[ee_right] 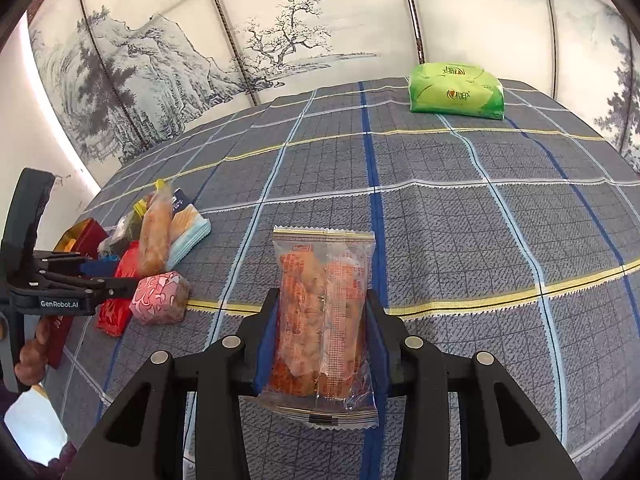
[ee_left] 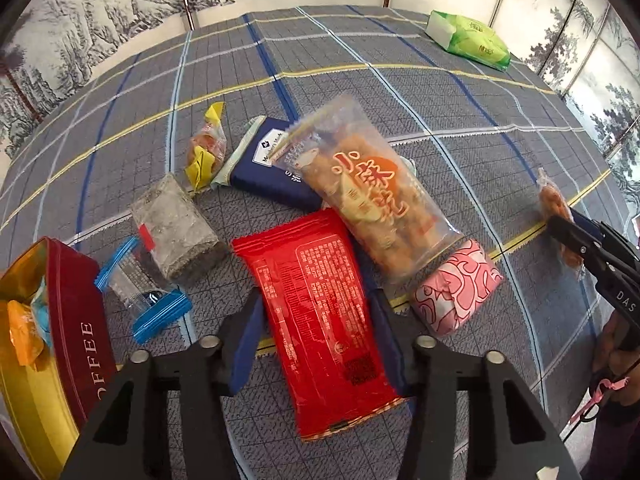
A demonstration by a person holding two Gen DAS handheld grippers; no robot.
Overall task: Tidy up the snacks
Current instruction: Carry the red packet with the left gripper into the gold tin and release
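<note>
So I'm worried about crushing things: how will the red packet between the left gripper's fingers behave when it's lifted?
The red packet looks like glossy film, so it may slip in the left gripper. It lies fairly flat and creased, so it probably flexes and droops at the ends rather than staying rigid. The clear twisted-snack bag overlaps its far end and may shift when it rises.

Colours and patterns on the checked tablecloth

The tablecloth (ee_left: 400, 92) was grey with a check of blue, white and yellow lines. The flat snack packet (ee_left: 320, 320) was bright red with small pale print, and the clear bag (ee_left: 376, 196) over it had an orange disc with yellow characters. The small pack (ee_left: 456, 288) was pink with dark red swirls. The tin (ee_left: 76, 344) was dark red outside, golden yellow inside. The tissue pack (ee_right: 456, 88) was light green. The screen (ee_right: 240, 40) behind showed grey ink mountains and trees.
</note>
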